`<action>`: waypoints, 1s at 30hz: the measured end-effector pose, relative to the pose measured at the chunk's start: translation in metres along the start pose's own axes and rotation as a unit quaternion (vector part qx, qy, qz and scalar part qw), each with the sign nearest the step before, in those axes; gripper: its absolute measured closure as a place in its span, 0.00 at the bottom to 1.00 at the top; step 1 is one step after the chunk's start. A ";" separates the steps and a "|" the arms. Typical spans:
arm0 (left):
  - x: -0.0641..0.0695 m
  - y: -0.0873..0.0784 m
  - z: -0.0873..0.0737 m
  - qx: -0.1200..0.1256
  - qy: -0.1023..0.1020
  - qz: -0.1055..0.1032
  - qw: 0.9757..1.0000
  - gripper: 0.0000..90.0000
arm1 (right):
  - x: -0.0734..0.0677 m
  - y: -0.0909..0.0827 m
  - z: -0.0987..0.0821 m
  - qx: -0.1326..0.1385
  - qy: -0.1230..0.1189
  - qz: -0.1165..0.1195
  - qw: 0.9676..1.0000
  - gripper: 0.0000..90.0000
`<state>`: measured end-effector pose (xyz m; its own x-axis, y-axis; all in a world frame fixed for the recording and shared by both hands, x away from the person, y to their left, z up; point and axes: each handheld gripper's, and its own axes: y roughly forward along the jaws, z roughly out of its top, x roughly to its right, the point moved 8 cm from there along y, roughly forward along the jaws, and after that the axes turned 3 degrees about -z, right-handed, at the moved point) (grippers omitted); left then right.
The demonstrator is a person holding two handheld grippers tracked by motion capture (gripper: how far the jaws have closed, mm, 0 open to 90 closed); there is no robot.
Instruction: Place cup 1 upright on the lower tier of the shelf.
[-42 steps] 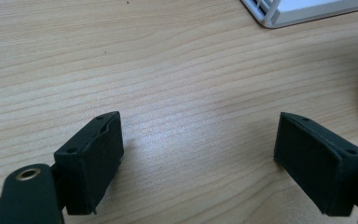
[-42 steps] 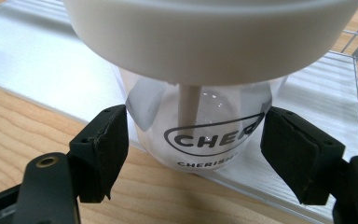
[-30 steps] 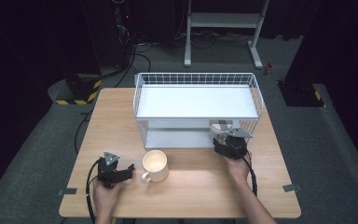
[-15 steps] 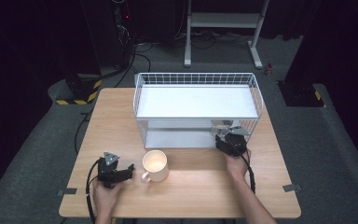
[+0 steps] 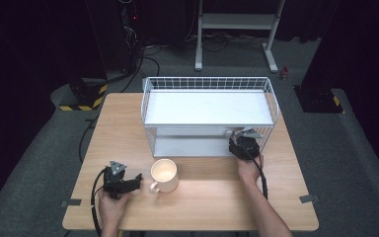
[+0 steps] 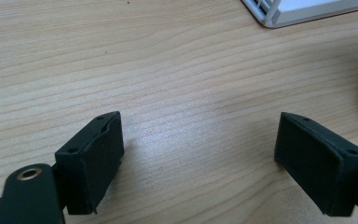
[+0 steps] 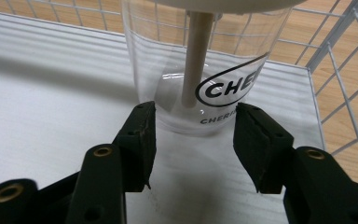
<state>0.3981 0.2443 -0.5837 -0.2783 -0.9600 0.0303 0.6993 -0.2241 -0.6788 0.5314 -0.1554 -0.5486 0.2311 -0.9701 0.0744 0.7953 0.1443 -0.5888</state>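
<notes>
Standing between the right gripper's [image 7: 193, 140] jaws: clear cup [image 7: 205, 65].

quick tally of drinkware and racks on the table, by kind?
Cream ceramic mug with handle: 1
Clear plastic cup with black logo, on the rack's lower shelf: 1
White two-tier wire rack: 1
Total: 3

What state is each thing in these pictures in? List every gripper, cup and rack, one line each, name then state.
left gripper: open, jaws wide apart over bare table, holding nothing.
right gripper: open, jaws either side of the clear cup's base, not clamped.
clear cup: upright on the rack's lower shelf, straw inside.
mug: upright on the table, apparently empty.
wire rack: standing on the table.
</notes>
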 end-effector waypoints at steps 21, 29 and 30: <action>0.000 0.000 0.000 0.001 -0.001 0.001 1.000 0.18 | -0.003 -0.012 -0.004 0.010 -0.011 0.035 0.999 0.54; 0.000 0.000 0.000 0.001 -0.001 0.001 1.000 0.18 | -0.001 -0.023 -0.008 0.013 -0.002 0.053 0.999 0.51; 0.000 0.000 0.000 0.001 -0.001 0.001 1.000 0.18 | 0.000 -0.024 -0.008 0.015 -0.007 0.055 0.998 0.50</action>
<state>0.3983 0.2443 -0.5836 -0.2751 -0.9609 0.0311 0.7017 -0.2228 -0.6767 0.5083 -0.1606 -0.5406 0.3257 -0.9452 0.0213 0.7813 0.2564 -0.5691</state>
